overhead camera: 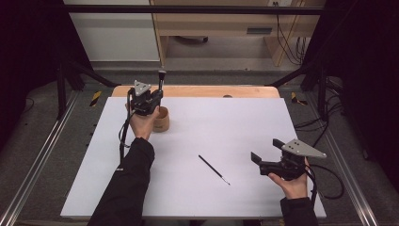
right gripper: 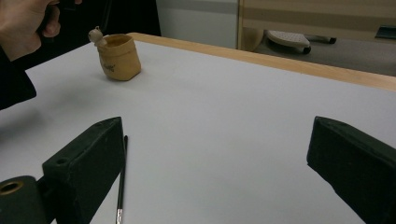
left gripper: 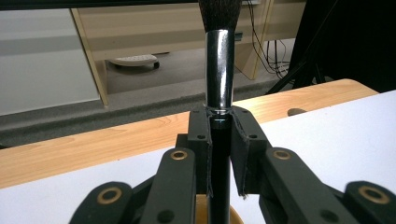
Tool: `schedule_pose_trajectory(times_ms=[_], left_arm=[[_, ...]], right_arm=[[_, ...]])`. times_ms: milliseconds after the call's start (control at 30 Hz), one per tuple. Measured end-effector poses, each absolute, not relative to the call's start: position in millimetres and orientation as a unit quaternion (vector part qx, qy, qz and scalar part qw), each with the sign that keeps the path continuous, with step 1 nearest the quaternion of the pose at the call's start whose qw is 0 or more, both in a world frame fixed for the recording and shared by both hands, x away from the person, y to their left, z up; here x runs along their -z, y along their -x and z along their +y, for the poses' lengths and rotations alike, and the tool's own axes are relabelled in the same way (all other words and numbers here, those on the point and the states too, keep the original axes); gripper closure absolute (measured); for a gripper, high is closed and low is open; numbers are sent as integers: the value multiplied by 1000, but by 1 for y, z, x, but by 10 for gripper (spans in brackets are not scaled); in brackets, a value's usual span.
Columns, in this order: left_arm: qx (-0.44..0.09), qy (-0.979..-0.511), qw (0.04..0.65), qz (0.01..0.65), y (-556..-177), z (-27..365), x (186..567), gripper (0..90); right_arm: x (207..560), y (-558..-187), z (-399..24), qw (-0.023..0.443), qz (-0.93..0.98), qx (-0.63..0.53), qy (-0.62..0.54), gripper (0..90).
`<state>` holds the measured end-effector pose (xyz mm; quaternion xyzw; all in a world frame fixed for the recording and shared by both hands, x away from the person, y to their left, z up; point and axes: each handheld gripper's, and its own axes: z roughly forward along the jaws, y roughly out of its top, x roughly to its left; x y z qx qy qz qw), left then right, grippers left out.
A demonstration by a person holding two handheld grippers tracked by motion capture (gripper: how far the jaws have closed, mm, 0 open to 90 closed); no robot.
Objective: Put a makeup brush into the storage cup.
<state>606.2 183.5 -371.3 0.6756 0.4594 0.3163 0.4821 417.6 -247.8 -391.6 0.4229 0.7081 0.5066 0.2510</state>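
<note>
Clamping makeup brush, L gripper, over cup

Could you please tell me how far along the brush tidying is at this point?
Nothing looks stowed yet. In hand: the left gripper is shut on the makeup brush, upright above the tan holder cup. Left: the thin brush lies on the white mat, and the open right gripper waits beside it.

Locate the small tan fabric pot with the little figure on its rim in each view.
High view: the small tan fabric pot stands upper left, beside the left hand.
Left gripper view: just its rim at the bottom edge, below the jaws.
Right gripper view: upper left on the white sheet.
Shared landmark: the table's wooden far edge.
</note>
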Motion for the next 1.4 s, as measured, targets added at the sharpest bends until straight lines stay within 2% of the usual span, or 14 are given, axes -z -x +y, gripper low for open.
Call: schedule_pose_trajectory(times_ms=[1400], left_arm=[[-312,-691,454,469,-610,182,407,787]], right_arm=[[392,-418,-247,250,709,-507,-421,49]])
